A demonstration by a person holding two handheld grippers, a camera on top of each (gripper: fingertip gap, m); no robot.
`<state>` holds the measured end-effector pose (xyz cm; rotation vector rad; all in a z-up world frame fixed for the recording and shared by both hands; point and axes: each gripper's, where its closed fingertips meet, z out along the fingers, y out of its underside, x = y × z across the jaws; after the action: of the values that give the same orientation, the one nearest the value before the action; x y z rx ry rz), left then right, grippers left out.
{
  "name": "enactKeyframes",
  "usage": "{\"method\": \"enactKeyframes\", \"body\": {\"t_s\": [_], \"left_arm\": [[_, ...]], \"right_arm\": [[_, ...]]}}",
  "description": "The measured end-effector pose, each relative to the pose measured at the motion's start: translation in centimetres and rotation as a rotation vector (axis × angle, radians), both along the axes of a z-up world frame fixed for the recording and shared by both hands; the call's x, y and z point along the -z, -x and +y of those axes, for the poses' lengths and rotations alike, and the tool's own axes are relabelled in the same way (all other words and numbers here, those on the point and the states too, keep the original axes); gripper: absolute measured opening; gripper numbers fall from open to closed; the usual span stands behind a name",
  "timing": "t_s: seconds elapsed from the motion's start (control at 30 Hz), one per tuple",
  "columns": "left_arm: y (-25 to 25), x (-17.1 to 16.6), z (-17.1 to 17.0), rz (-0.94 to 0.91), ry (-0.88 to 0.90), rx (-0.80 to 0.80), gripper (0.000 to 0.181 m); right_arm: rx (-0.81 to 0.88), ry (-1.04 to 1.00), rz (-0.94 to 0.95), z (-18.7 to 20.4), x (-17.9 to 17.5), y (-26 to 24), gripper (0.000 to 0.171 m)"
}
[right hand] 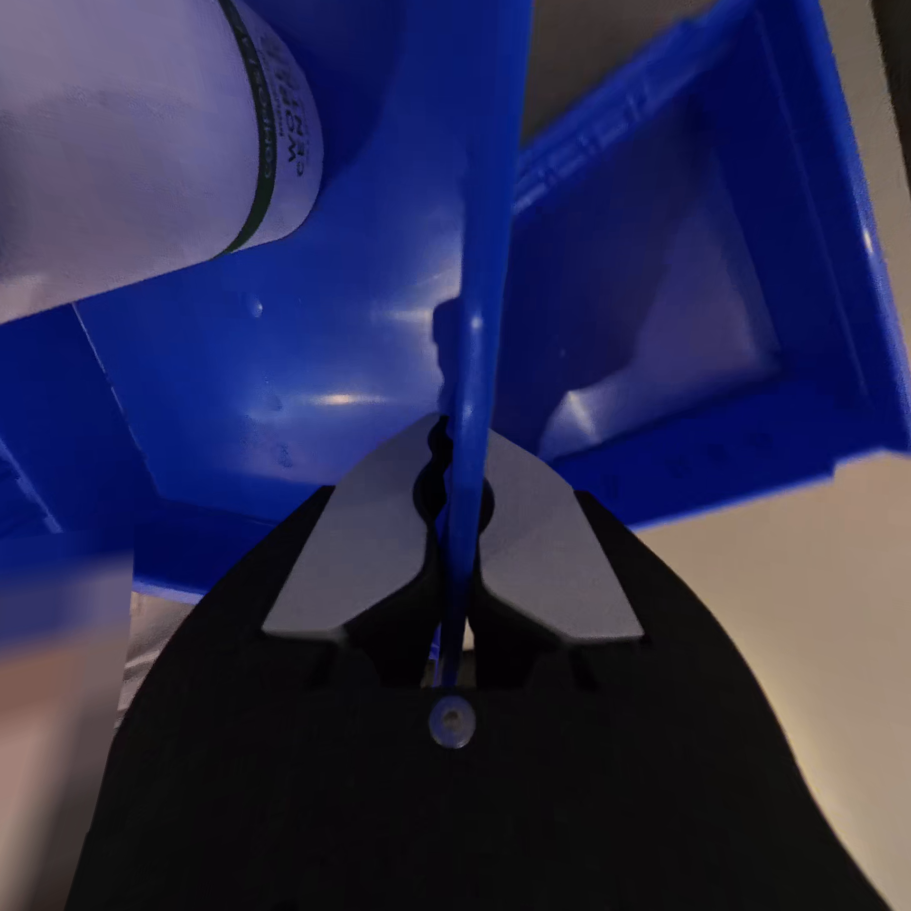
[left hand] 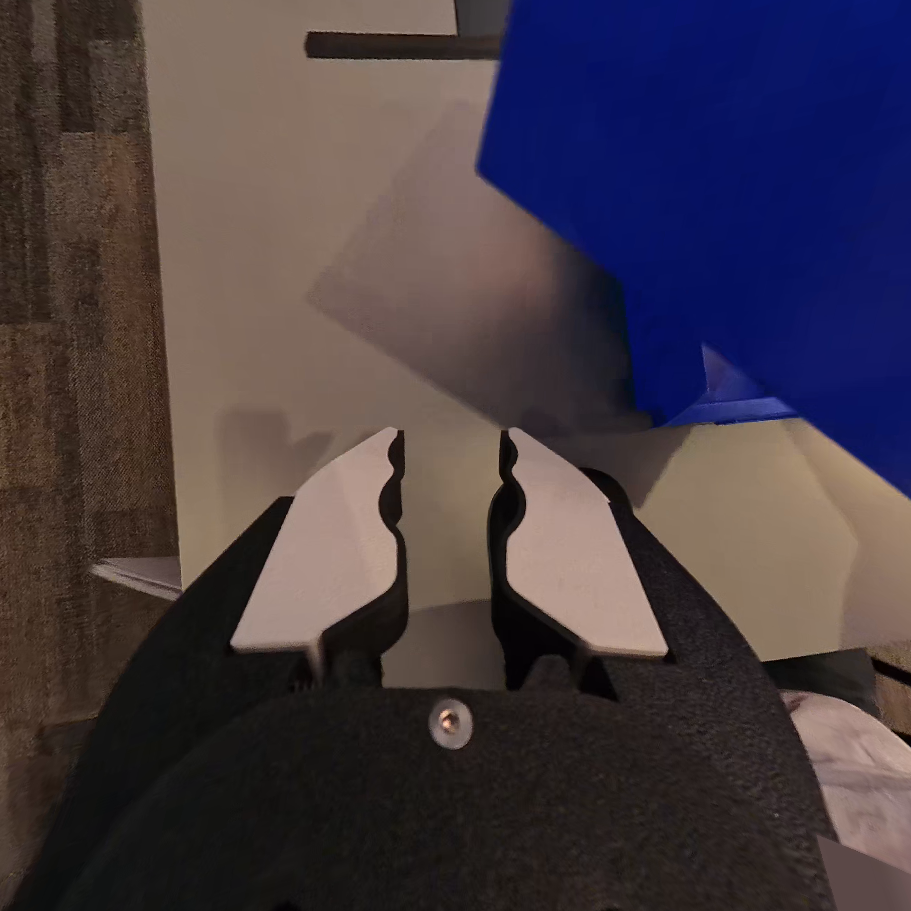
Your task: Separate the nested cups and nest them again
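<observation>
A white paper cup (right hand: 148, 123) with a dark green band lies on its side inside a blue plastic bin (right hand: 296, 394), at the upper left of the right wrist view. Whether other cups are nested in it is hidden. My right gripper (right hand: 466, 434) is shut on the bin's thin side wall (right hand: 485, 197), which runs straight up between the jaws. The same bin (left hand: 715, 197) fills the upper right of the left wrist view, tilted and raised off the white table (left hand: 296, 197). My left gripper (left hand: 452, 434) is open and empty, low over the table, left of the bin.
A second blue bin (right hand: 690, 296) sits open on the table just right of the held wall. Brown carpet (left hand: 74, 296) lies beyond the table's left edge. A dark bar (left hand: 394, 45) crosses the far end. Crumpled white material (left hand: 862, 788) shows at the lower right.
</observation>
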<state>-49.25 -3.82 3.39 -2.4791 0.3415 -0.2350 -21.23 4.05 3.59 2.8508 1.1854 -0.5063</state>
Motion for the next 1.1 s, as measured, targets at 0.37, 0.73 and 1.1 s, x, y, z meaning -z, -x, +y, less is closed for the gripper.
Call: {"method": "enactKeyframes", "body": {"t_s": [0.37, 0.73, 1.1], "left_arm": [[3.1, -3.6, -2.9, -0.117, -0.214, -0.125, 0.034], [2.3, -5.2, -3.1, -0.143, -0.291, -0.097, 0.032], [1.2, -5.5, -2.9, -0.144, -0.296, -0.055, 0.032]], "right_arm": [[-0.062, 0.043, -0.026, 5.3, 4.2, 10.2, 0.005], [-0.053, 0.036, -0.040, 7.0, 7.3, 16.5, 0.005], [-0.059, 0.050, -0.083, 6.2, 13.1, 18.3, 0.006]]}}
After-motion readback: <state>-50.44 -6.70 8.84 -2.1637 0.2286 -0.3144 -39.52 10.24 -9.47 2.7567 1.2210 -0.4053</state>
